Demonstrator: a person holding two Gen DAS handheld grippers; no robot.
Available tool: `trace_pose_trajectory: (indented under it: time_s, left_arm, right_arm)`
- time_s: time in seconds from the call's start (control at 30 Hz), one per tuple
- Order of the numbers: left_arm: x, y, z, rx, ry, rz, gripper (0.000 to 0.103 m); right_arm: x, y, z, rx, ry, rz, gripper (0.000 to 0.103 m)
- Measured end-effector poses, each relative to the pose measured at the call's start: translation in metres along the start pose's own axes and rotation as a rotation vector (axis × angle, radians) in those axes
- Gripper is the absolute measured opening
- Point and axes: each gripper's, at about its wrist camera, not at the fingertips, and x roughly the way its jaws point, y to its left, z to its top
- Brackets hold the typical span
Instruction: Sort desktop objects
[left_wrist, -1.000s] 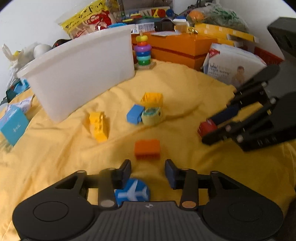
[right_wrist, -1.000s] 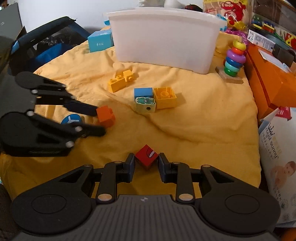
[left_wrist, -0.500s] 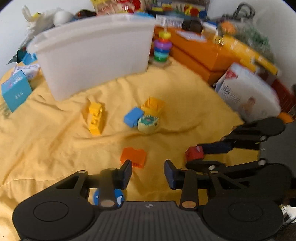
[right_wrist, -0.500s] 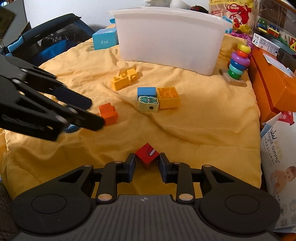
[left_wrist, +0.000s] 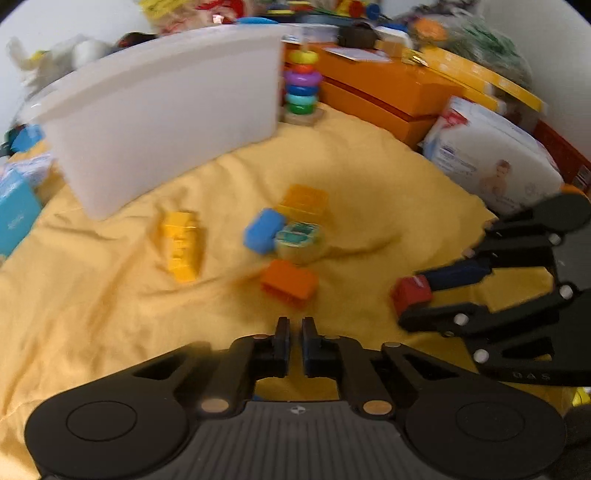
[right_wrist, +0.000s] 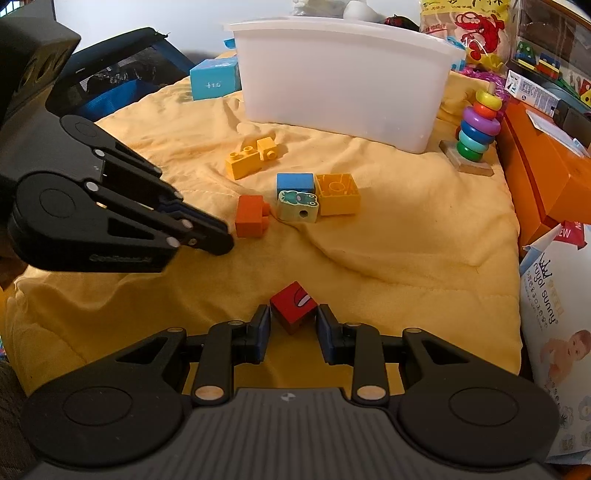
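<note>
Red block (right_wrist: 293, 307) low in middle of right wrist picture, pinched at two side faces by right gripper (right_wrist: 293, 328). Small, hard, light, maybe slippery at corners. Left gripper (left_wrist: 294, 338) clenched, nothing inside.

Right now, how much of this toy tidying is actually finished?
Hardly any, by the look of it. The white bin hides its inside, so nothing shows as sorted. In hand: the right gripper clamps a red cube; the left gripper is shut on nothing. Left on the blanket: orange brick, yellow brick, blue block.
</note>
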Motion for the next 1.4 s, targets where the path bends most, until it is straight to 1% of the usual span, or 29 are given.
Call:
trace_pose_trajectory:
  time_s: [0.07, 0.13, 0.17, 0.2, 0.3, 0.37, 0.4, 0.43, 0.47, 0.5, 0.6, 0.63, 0.67, 0.7, 0.77, 0.83, 0.9, 0.97, 1.03, 1.07, 1.13, 1.2, 1.3, 1.4]
  left_arm:
    - [-0.008, 0.001, 0.004, -0.032, -0.031, 0.014, 0.021]
    - [-0.012, 0.001, 0.010, -0.065, -0.050, 0.006, 0.043]
    - [-0.012, -0.001, 0.013, -0.075, -0.057, 0.006, 0.045]
    - [-0.008, -0.003, 0.017, -0.079, -0.055, 0.012, 0.046]
    - [0.012, -0.011, 0.025, -0.084, -0.003, 0.026, 0.045]
    - [0.023, -0.012, 0.024, -0.081, 0.018, 0.040, 0.036]
    - [0.025, -0.012, 0.022, -0.070, 0.012, 0.050, 0.030]
    - [0.023, -0.011, 0.021, -0.049, -0.002, 0.048, 0.030]
    - [0.019, -0.011, 0.020, -0.033, -0.003, 0.036, 0.030]
    - [0.015, -0.010, 0.018, -0.020, 0.003, 0.010, 0.030]
    - [0.001, -0.008, 0.006, 0.035, 0.035, -0.095, 0.030]
    - [-0.002, -0.009, 0.000, 0.067, 0.035, -0.098, 0.030]
    - [-0.003, -0.011, -0.007, 0.104, 0.039, -0.083, 0.030]
    - [-0.004, -0.012, -0.013, 0.134, 0.029, -0.075, 0.031]
    - [-0.008, -0.010, -0.017, 0.129, 0.008, -0.080, 0.031]
    - [-0.013, -0.011, -0.018, 0.126, -0.011, -0.080, 0.038]
    - [-0.021, -0.016, -0.021, 0.141, -0.048, -0.066, 0.042]
    - [-0.030, -0.021, -0.022, 0.164, -0.085, -0.042, 0.042]
    - [-0.038, -0.029, -0.023, 0.200, -0.127, -0.033, 0.042]
    - [-0.038, -0.033, -0.023, 0.220, -0.136, -0.033, 0.042]
    - [-0.036, -0.041, -0.023, 0.263, -0.132, -0.034, 0.042]
    - [-0.030, -0.045, -0.022, 0.283, -0.111, -0.024, 0.041]
    - [-0.025, -0.041, -0.020, 0.258, -0.095, -0.011, 0.038]
    - [-0.024, -0.035, -0.016, 0.221, -0.095, -0.018, 0.037]
  right_arm:
    - [0.000, 0.001, 0.000, -0.004, 0.001, -0.004, 0.032]
    - [0.000, 0.001, 0.000, -0.003, 0.001, -0.005, 0.032]
    - [0.001, 0.001, 0.000, -0.002, 0.001, -0.004, 0.032]
    - [0.001, 0.002, 0.000, -0.001, 0.001, -0.006, 0.032]
    - [0.002, 0.002, 0.000, -0.001, 0.000, -0.009, 0.032]
    - [0.002, 0.003, 0.000, 0.001, -0.002, -0.013, 0.032]
    - [0.002, 0.004, 0.000, 0.002, -0.004, -0.015, 0.032]
    - [0.002, 0.004, -0.001, 0.002, -0.006, -0.017, 0.032]
    - [0.002, 0.005, -0.001, 0.001, -0.007, -0.020, 0.032]
    - [0.002, 0.004, -0.001, 0.000, -0.006, -0.020, 0.032]
    - [0.001, 0.006, -0.002, -0.003, -0.006, -0.027, 0.032]
    - [0.001, 0.006, -0.002, -0.003, -0.006, -0.028, 0.032]
    - [0.001, 0.006, -0.002, -0.004, -0.007, -0.030, 0.032]
    - [0.001, 0.006, -0.003, -0.003, -0.008, -0.031, 0.032]
    - [0.001, 0.006, -0.002, -0.004, -0.009, -0.033, 0.032]
    - [0.001, 0.008, -0.002, -0.009, -0.008, -0.037, 0.032]
    - [0.001, 0.009, -0.002, -0.014, -0.008, -0.043, 0.032]
    - [0.001, 0.010, -0.003, -0.014, -0.009, -0.045, 0.032]
    - [0.001, 0.010, -0.003, -0.012, -0.010, -0.045, 0.032]
    - [0.000, 0.010, -0.003, -0.011, -0.010, -0.046, 0.032]
    - [0.000, 0.011, -0.003, -0.011, -0.010, -0.048, 0.032]
    - [0.000, 0.011, -0.003, -0.013, -0.010, -0.048, 0.032]
    - [0.000, 0.011, -0.004, -0.012, -0.010, -0.051, 0.032]
    - [0.000, 0.012, -0.004, -0.011, -0.013, -0.054, 0.032]
